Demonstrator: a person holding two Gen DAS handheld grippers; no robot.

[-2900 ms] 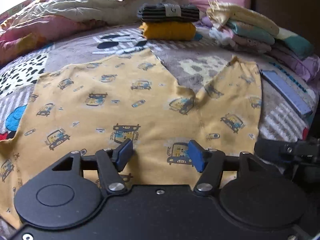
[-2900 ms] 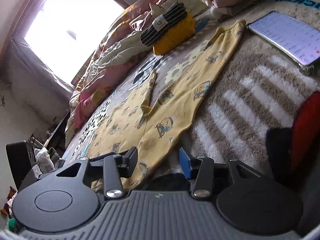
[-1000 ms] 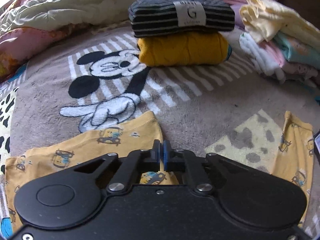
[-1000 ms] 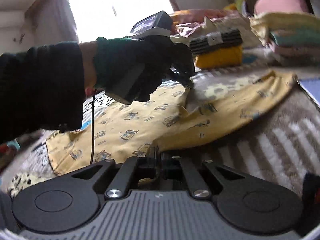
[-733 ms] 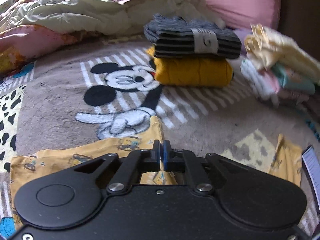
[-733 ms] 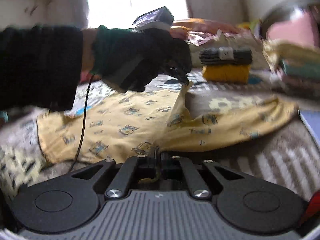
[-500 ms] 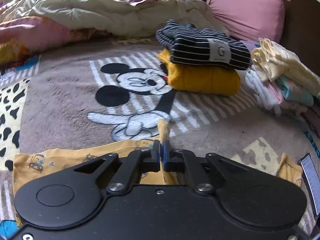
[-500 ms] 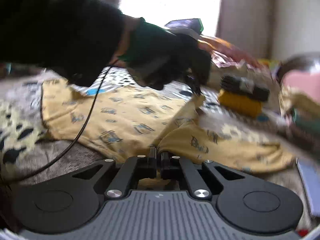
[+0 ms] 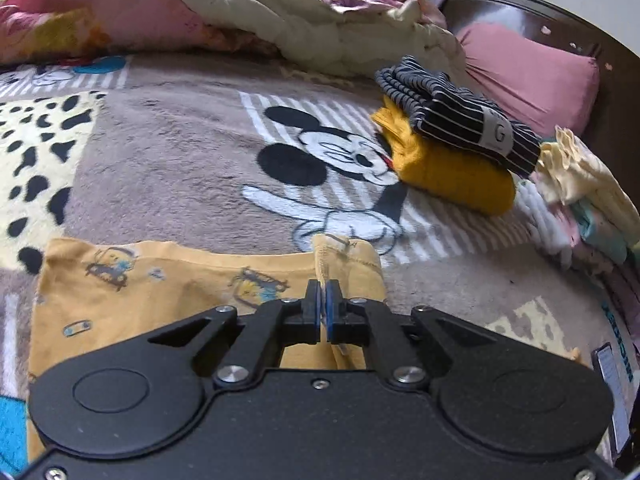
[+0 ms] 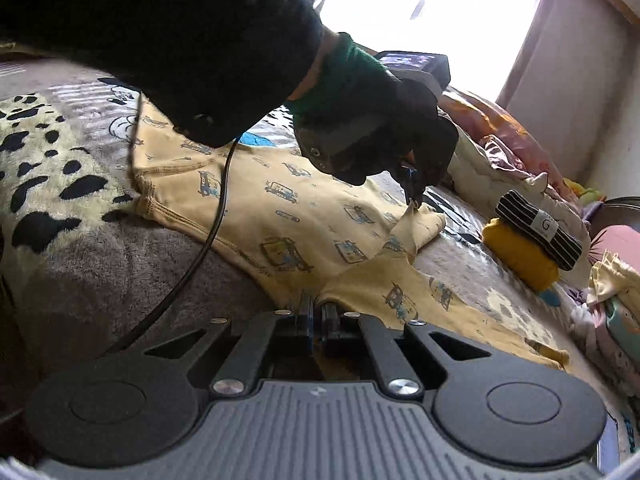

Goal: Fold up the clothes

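Observation:
Yellow trousers with a car print (image 9: 160,284) (image 10: 280,216) lie spread on the patterned blanket. My left gripper (image 9: 323,304) is shut on the hem of one trouser leg and holds that corner lifted; from the right wrist view I see the same gripper (image 10: 414,196) in a gloved hand (image 10: 360,120), pinching the raised hem. My right gripper (image 10: 316,320) is shut on the near edge of the trousers, close to the crotch. The other leg (image 10: 460,304) trails away to the right.
A striped folded garment on a mustard one (image 9: 452,152) (image 10: 528,240) sits beyond the trousers. A stack of pastel folded clothes (image 9: 580,200) lies at the right, a pink pillow (image 9: 528,76) and a rumpled quilt (image 9: 280,12) behind. A tablet (image 9: 612,384) lies at the right edge.
Both grippers, open 2.9 s ago, now pinch the trousers. Over the last second the left one carried its leg hem leftward across the blanket; the right wrist rolled and shifted with the near edge.

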